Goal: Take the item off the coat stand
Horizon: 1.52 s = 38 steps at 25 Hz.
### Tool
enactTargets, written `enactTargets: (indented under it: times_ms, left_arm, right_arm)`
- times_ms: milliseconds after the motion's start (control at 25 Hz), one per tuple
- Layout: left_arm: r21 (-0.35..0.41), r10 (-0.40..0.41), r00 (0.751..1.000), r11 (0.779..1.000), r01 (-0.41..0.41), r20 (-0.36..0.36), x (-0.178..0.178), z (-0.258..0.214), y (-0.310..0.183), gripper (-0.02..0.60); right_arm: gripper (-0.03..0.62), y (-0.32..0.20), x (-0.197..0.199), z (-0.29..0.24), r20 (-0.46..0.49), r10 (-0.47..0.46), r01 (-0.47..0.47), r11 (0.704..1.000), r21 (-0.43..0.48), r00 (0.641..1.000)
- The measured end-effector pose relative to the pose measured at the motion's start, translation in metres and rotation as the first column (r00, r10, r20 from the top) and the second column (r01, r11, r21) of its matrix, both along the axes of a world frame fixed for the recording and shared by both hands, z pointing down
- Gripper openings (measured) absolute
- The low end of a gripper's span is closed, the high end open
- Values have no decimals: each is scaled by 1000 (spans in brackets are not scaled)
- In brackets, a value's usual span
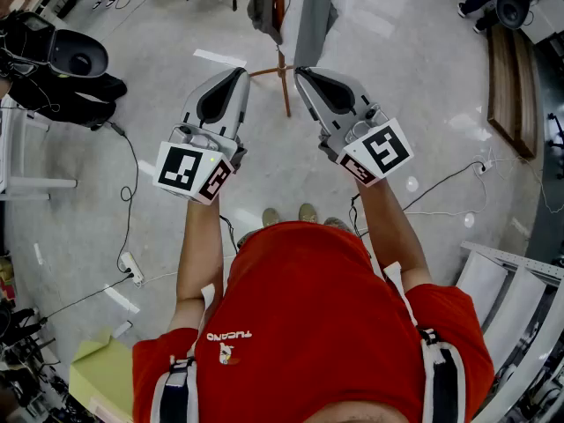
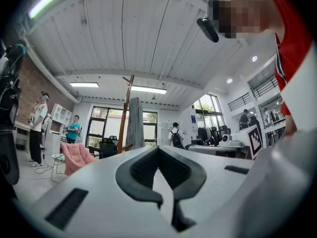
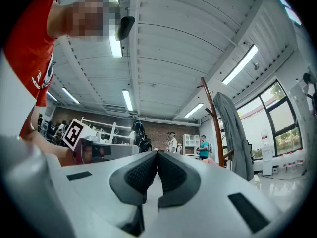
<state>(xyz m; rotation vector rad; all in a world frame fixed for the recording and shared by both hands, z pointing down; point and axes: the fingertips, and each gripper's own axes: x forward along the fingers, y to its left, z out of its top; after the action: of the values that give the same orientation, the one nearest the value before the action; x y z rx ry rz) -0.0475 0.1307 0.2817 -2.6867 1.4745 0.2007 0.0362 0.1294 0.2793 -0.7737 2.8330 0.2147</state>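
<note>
Head view, grippers: the left gripper (image 1: 236, 76) and the right gripper (image 1: 305, 76) are held side by side over the pale floor (image 1: 423, 104). Both point away from the person in the red shirt (image 1: 308, 324).
Head view, stand: the wooden coat stand (image 1: 281, 25), seen from above, rises just beyond the two tips and between them.
Head view, item: a long, plain grey garment (image 1: 314, 16) hangs down the stand's right side.
Left gripper view, jaws: the black pads meet at the tip, with nothing between them.
Left gripper view, item: the grey garment (image 2: 134, 124) hangs limp in straight folds on the right of the reddish-brown pole (image 2: 127, 108), farther off and left of the jaws. A pink chair (image 2: 75, 157) sits to its left.
Right gripper view, jaws: pressed together at the tip, and empty.
Right gripper view, item: the garment (image 3: 237, 135) drapes from a peg high on the leaning pole (image 3: 212, 114) at the right. It is dull grey, long and narrow, and well apart from the jaws.
</note>
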Motion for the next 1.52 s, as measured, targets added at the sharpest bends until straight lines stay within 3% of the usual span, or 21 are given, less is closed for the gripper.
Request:
enactTargets:
  times_ms: [840,1200,1520]
  left_arm:
    - [-12,30,1000,999,-30,-3,-72,16,-30,9]
    - [-26,16,1000,1000,-16,23,-84,30,-100,9]
    - [-46,-5,999,999,6,40,-83,49,-197,9]
  right_arm:
    - [23,-18,-51,10,-26,62,-63,998,-18,998]
    - [23,-88,-58,21,-32,54,-54,999,-6,998]
    - [23,-183,-60,29,-46,10,-9,1000,4,999]
